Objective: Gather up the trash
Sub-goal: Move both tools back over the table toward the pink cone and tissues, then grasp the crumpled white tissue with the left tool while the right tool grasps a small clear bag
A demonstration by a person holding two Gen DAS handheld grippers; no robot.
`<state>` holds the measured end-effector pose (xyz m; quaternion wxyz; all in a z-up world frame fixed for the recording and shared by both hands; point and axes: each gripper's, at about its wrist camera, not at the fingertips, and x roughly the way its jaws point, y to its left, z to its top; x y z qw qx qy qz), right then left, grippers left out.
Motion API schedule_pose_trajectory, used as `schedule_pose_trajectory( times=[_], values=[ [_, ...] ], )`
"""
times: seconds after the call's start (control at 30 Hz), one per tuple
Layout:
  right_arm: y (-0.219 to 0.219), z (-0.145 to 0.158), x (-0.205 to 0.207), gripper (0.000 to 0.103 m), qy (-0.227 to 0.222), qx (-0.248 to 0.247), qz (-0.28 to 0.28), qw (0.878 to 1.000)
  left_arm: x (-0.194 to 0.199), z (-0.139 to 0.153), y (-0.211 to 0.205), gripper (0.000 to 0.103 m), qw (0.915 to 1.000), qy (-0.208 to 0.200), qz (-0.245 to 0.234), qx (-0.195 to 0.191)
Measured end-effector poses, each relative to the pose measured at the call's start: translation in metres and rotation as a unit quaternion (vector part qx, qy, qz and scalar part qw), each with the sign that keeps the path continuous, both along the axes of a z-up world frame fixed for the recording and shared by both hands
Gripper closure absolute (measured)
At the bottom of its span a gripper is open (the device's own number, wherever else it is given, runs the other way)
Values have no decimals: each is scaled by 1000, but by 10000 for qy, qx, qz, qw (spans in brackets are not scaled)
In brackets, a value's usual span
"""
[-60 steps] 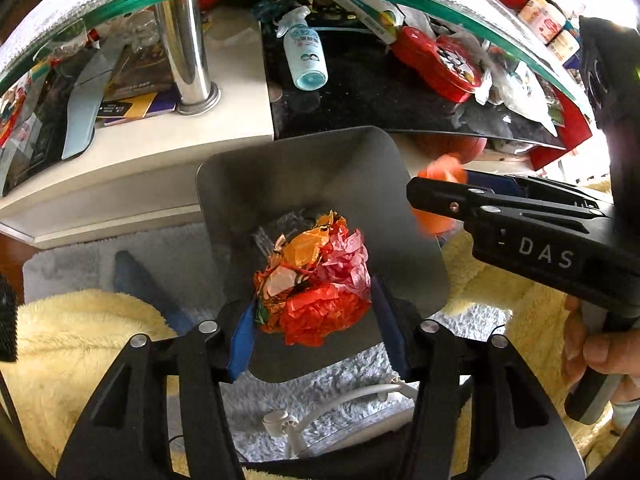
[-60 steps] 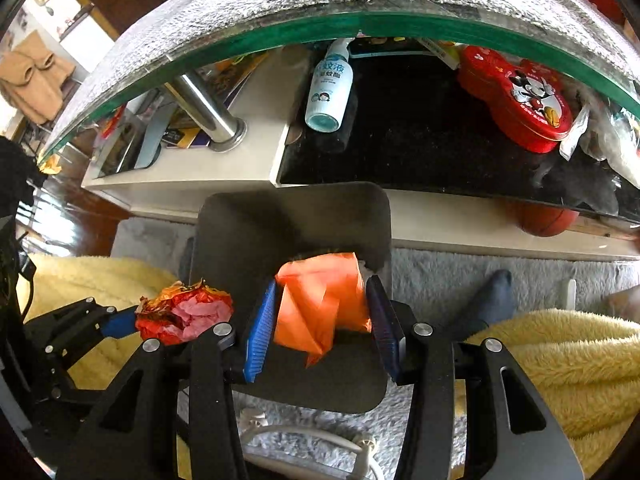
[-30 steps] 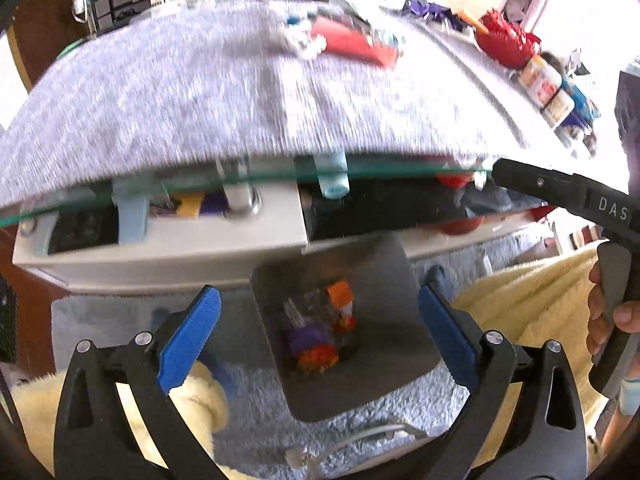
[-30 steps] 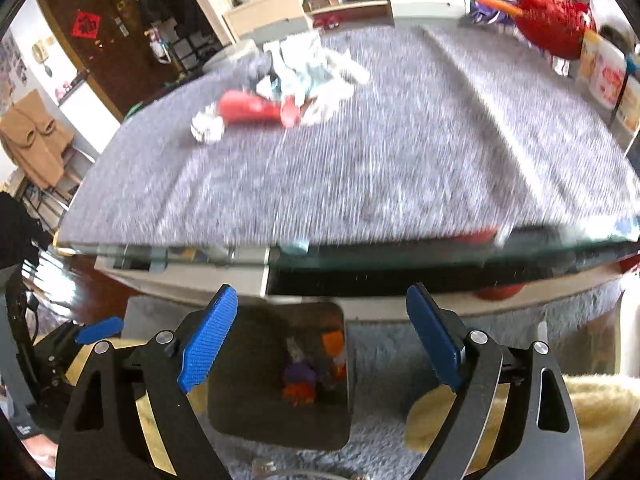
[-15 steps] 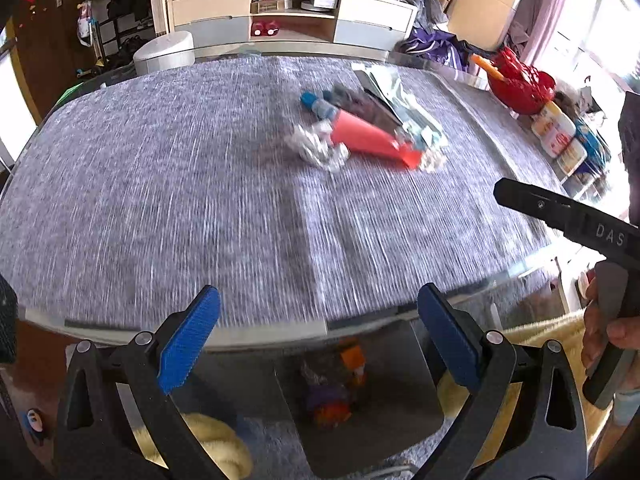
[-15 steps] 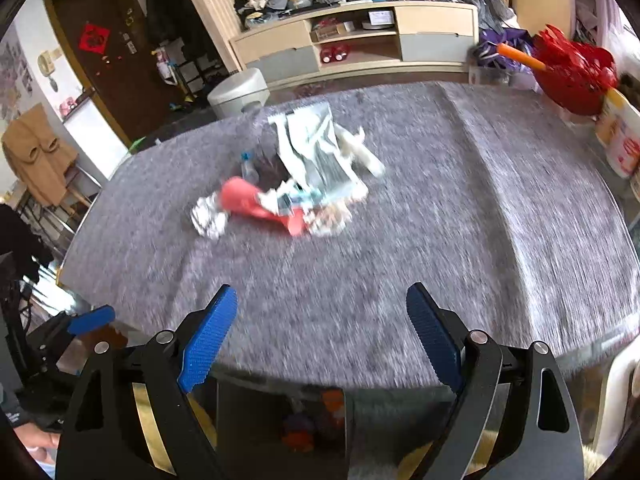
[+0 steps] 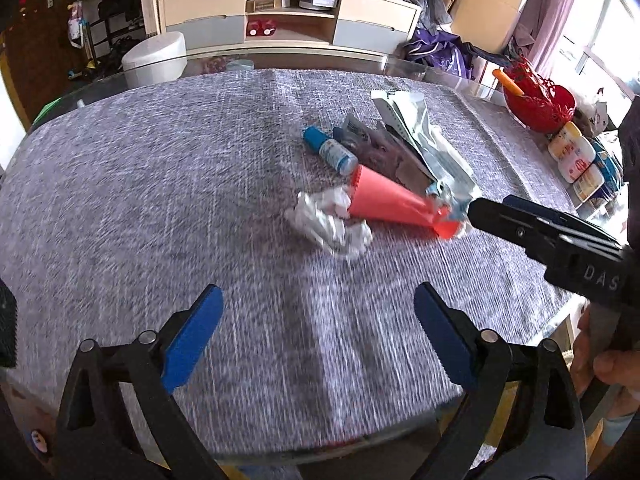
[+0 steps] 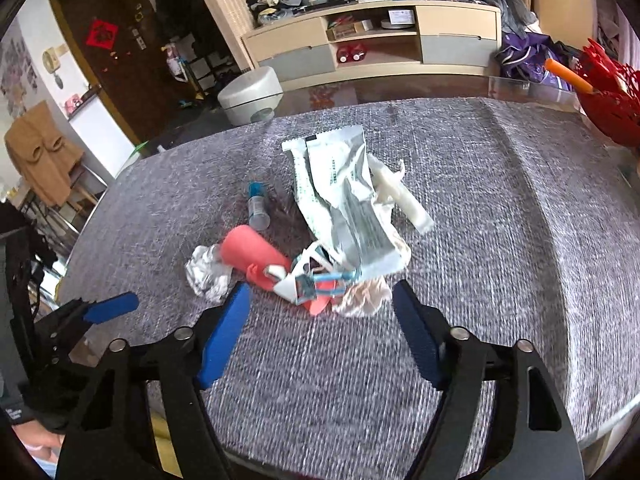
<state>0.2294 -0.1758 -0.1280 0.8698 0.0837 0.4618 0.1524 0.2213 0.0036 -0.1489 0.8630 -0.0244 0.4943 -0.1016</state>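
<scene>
A pile of trash lies on the grey table mat (image 7: 160, 208): a red bottle (image 7: 384, 200) (image 8: 252, 254), a crumpled white paper ball (image 7: 332, 224) (image 8: 208, 272), a small blue-capped bottle (image 7: 330, 152) (image 8: 258, 206), a silver foil wrapper (image 7: 424, 144) (image 8: 344, 200) and crumpled tissue (image 8: 364, 300). My left gripper (image 7: 318, 332) is open and empty over the mat's near part. My right gripper (image 8: 322, 328) is open and empty just short of the pile; it also shows in the left wrist view (image 7: 560, 240).
A red basket (image 7: 536, 100) and several jars (image 7: 576, 160) stand at the table's right edge. A wooden TV cabinet (image 8: 372, 36) and a white round stool (image 8: 250, 94) stand beyond the table. The left gripper shows at the left in the right wrist view (image 8: 100, 312).
Both grippers dropped their trash into the grey bin below the table, opened, and rose above the table top. They now face the pile on the mat.
</scene>
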Motion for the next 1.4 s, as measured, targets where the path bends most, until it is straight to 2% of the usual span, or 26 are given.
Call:
schedule_pose_trajectory(
  times=[0.17,0.27,0.37,0.4,0.43,0.53,0.7,1.0,1.4],
  values=[
    [0,-7,6,37,96,28,34,9999,21,-10,-5,19,9999,85,-86,8],
    [0,-10,7,49,155,67,60,9998,31,-15,-7,28,9999,120,-88,-55],
    [2,-12,7,56,171,96,91,9998,37,-18,-9,39,9998,134,-133,-103],
    [2,-13,8,62,161,101,96,9998,39,-19,-11,45,9997,127,-162,-122],
    [1,-12,8,64,146,110,99,9998,40,-19,-11,53,9997,122,-178,-123],
    [2,-9,6,71,102,70,138,9998,42,-19,-12,69,9997,97,-190,-97],
    [0,-3,-2,80,54,96,188,9998,37,-14,-11,81,9997,60,-186,-138],
    [0,22,-24,83,-150,137,240,9995,6,10,-11,86,9998,-162,-142,-43],
    [-9,57,-75,83,-447,152,270,9985,-68,49,-15,86,9986,-495,-182,-57]
  ],
)
